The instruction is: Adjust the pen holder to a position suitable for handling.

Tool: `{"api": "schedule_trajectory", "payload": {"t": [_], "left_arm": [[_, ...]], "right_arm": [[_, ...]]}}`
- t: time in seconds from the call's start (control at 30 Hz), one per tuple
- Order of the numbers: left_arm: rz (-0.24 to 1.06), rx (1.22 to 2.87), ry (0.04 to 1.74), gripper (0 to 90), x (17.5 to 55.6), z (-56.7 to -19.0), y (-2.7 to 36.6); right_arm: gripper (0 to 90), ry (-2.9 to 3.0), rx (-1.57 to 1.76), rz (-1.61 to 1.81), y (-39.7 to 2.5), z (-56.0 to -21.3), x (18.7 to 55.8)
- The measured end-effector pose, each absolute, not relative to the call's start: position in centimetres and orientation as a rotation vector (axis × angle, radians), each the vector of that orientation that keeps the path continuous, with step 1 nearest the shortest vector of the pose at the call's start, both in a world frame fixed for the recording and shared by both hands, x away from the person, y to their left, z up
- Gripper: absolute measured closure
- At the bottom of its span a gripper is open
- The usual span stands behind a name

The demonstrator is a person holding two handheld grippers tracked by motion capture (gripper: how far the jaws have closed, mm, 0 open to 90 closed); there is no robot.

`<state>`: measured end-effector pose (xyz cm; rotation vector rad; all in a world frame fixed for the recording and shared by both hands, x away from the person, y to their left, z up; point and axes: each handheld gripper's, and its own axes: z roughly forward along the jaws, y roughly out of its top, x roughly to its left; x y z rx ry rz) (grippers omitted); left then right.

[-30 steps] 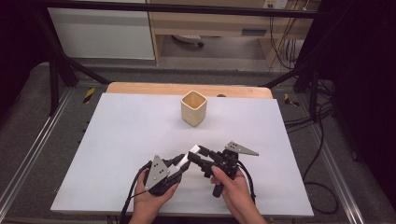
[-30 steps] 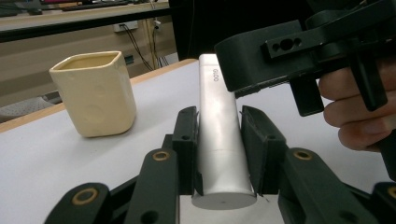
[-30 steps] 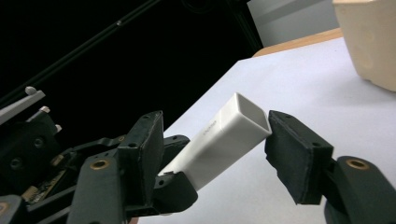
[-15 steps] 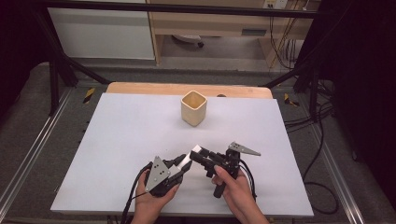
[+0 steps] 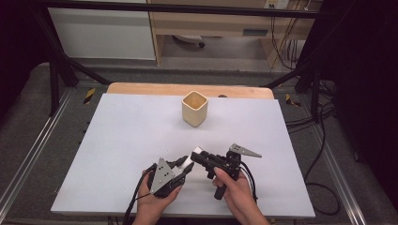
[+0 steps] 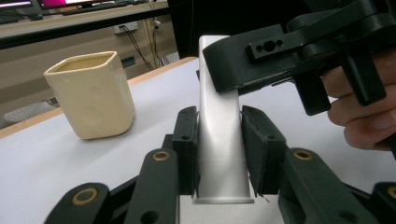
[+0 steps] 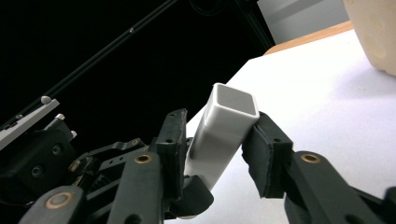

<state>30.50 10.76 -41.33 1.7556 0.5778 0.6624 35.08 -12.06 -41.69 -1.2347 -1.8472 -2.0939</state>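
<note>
White square tube (image 6: 219, 140) clamped at one end by left gripper (image 5: 184, 169), other end between right gripper (image 5: 199, 158) jaws, seemingly gripping; beige cup (image 5: 194, 108) far, centre.

We see our right gripper (image 7: 212, 154) with its jaws either side of a white square tube (image 7: 224, 133), open end up, tilted right | right pad touching the tube, left pad beside it | left gripper (image 7: 93, 172) clamping the tube's lower end | white table (image 7: 327, 93) beneath | cream cup (image 7: 378, 32) far right.
</note>
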Motion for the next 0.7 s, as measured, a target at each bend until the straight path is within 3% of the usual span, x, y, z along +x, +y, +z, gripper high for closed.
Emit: {"api": "schedule_trajectory", "payload": {"t": [0.47, 0.7], "left_arm": [[0.683, 1.792, 0.587, 68.0, 30.65, -41.86, 10.29], [0.660, 1.771, 0.603, 65.0, 30.74, -41.98, 10.18]], "right_arm": [[70.5, -1.874, -1.199, -2.106, -11.89, -41.73, 34.83], [71.0, -1.891, -1.197, -2.113, -12.20, -41.65, 34.85]]}}
